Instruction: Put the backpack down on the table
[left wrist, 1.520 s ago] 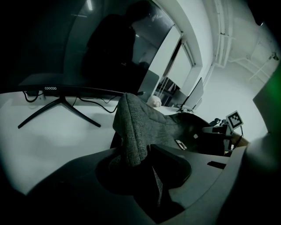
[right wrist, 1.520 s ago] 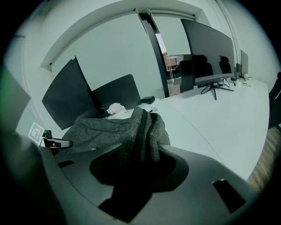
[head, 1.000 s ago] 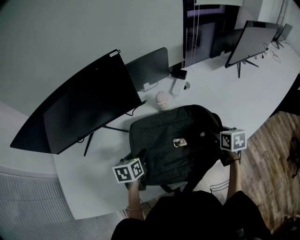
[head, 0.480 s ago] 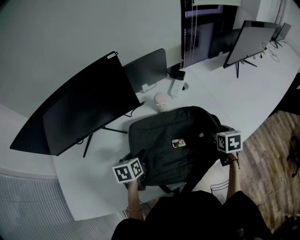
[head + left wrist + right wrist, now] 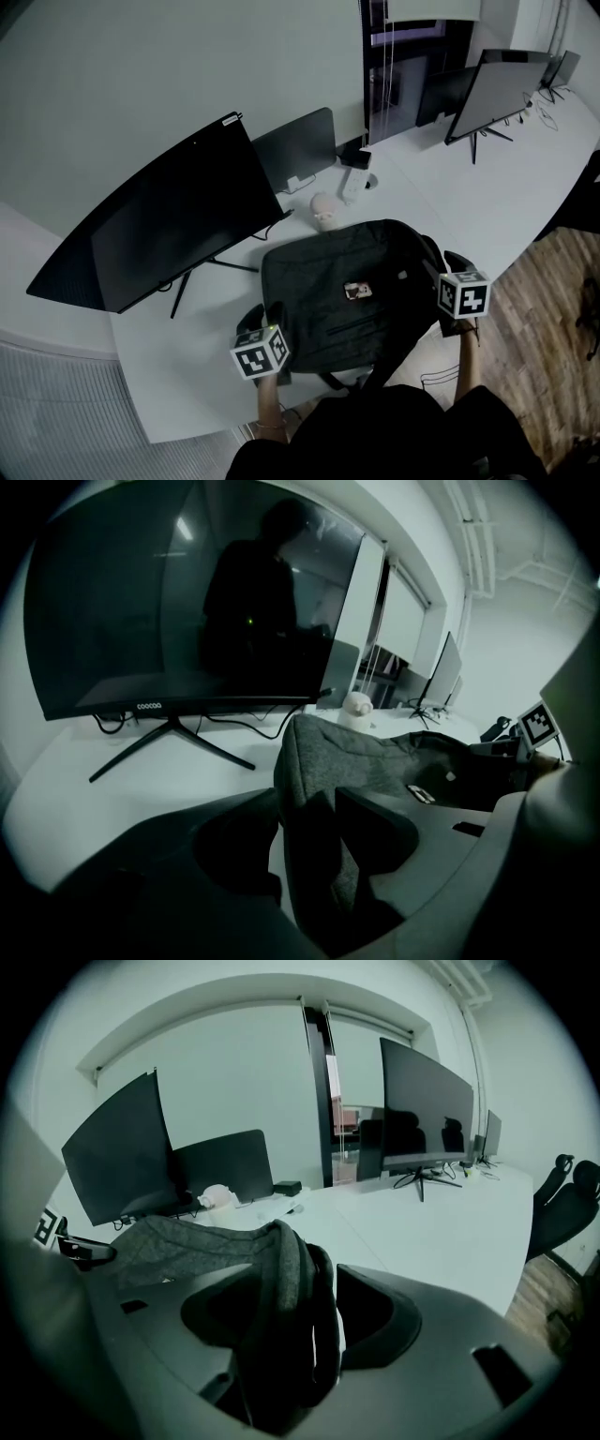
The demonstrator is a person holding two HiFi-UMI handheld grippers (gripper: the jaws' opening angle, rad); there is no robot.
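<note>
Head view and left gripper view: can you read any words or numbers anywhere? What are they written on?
"coocaa": in pale letters on the bottom edge of the big curved monitor, read in the left gripper view.
Small light label at that monitor's top corner, head view: too small to read.
Little tag on the backpack, head view: too small to read.
No other words or numbers can be read.

The gap between the left tool's (image 5: 307,803) jaws, just narrowed, and that between the right tool's (image 5: 298,1283) jaws, just widened, is each taken up by an edge of the backpack (image 5: 337,281). Ahead of the left tool, passage is blocked by a large monitor (image 5: 159,230) and its stand (image 5: 171,735). Bare counter (image 5: 431,1232) is left ahead of the right tool.
</note>
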